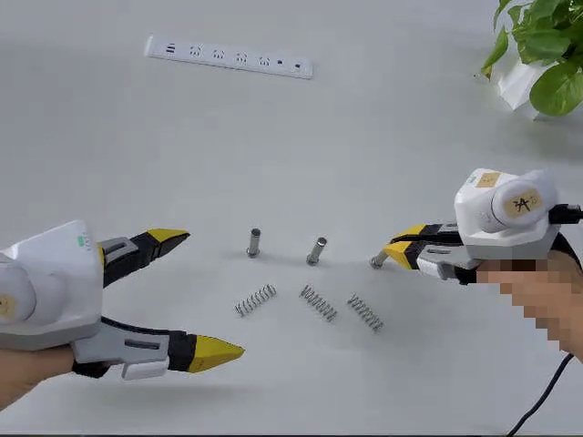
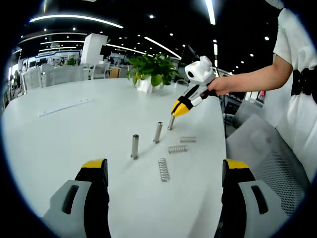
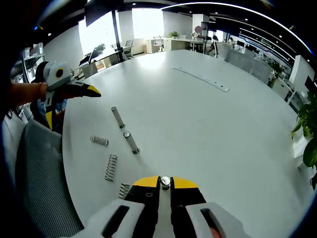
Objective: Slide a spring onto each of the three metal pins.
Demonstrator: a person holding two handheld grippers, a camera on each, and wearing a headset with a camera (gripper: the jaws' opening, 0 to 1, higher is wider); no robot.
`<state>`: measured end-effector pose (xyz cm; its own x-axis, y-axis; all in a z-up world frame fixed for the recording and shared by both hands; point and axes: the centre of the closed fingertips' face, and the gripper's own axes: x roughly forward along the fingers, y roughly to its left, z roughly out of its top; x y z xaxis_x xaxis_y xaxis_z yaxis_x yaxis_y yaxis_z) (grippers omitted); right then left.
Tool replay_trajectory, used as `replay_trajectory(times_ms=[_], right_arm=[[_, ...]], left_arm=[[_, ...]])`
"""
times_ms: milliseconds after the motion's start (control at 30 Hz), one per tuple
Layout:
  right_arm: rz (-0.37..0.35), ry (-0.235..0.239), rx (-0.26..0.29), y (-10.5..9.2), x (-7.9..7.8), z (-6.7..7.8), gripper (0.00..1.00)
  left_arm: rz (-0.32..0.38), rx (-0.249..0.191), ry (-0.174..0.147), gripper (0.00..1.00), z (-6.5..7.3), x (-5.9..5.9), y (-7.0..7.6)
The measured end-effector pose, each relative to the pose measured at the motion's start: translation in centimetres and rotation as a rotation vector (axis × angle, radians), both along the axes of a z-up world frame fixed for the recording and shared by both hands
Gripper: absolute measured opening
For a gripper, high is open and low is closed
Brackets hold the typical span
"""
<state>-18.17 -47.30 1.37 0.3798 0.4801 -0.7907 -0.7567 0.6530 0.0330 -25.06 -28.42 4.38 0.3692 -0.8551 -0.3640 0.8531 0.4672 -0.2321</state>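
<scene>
In the upper right corner of the head view, a white plant pot (image 1: 517, 86) holds a green leafy plant (image 1: 547, 41). A long white power strip (image 1: 228, 56) lies at the upper left of the pale grey table (image 1: 383, 155).

At the centre of the frame we see three short silver metal pins in a row. The left pin (image 1: 254, 242) and middle pin (image 1: 316, 250) stand on the table. The right pin (image 1: 378, 261) is at the tips of the right gripper (image 1: 393, 248), which enters from the right edge. Its black-and-yellow jaws are pressed together around that pin. In the right gripper view, the pin's round head sits between the jaw tips.

Just below the pins, three small coiled steel springs lie flat and apart from one another: the left spring (image 1: 256, 299), middle spring (image 1: 318, 303) and right spring (image 1: 364, 311).

At the lower left, the left gripper (image 1: 209, 291) has its jaws spread wide, clear of the pins and springs.
</scene>
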Motion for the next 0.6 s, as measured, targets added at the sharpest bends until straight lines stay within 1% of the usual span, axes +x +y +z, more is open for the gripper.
replay_trajectory(times_ms=[600], right_arm=[[0.011,-0.012,0.012,0.44,-0.13,-0.07,0.05]], left_arm=[[0.002,-0.006,0.003,0.94,-0.01,-0.02,-0.10]])
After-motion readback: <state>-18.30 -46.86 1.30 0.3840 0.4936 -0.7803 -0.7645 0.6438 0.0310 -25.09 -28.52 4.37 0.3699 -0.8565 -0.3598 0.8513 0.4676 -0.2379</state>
